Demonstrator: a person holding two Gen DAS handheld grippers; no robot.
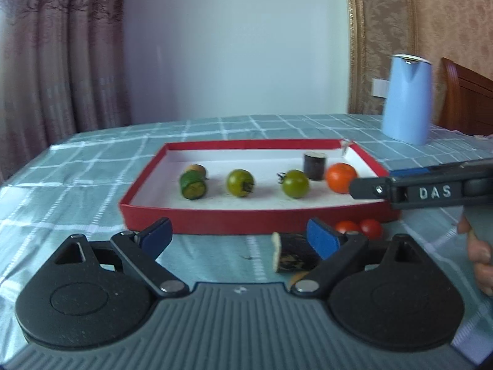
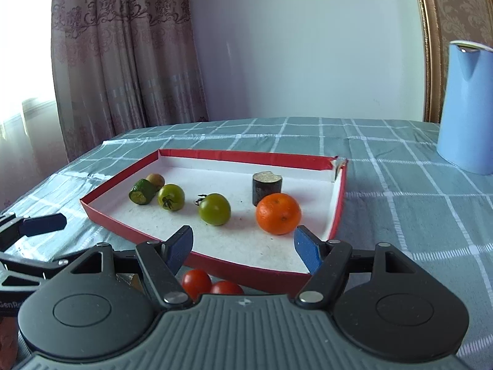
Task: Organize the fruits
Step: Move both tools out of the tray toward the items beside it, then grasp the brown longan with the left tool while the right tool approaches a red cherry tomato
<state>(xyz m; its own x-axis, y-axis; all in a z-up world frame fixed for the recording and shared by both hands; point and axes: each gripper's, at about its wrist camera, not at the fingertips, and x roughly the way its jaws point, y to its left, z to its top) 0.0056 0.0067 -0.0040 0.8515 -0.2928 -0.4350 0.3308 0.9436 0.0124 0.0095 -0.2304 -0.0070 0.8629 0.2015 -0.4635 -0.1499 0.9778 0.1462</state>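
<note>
A red tray [image 1: 246,215] [image 2: 212,260] with a white floor holds a cucumber piece [image 1: 193,185], a small brown fruit [image 1: 197,169], two green tomatoes [image 1: 240,182] [image 1: 295,183], an upright eggplant piece [image 1: 314,166] and an orange [image 1: 340,177] [image 2: 278,213]. On the cloth in front of the tray lie another eggplant piece [image 1: 292,256] and two cherry tomatoes [image 1: 359,228] [image 2: 197,280]. My left gripper [image 1: 240,236] is open, with that eggplant piece just inside its right finger. My right gripper [image 2: 243,245] is open over the tray's near edge, above the cherry tomatoes and holding nothing.
A light blue jug [image 1: 406,98] [image 2: 468,108] stands on the checked green tablecloth [image 1: 77,185] behind the tray at the right. A wooden chair [image 1: 468,98] is behind it. A hand [image 1: 480,256] holds the right gripper. Curtains hang at the far left.
</note>
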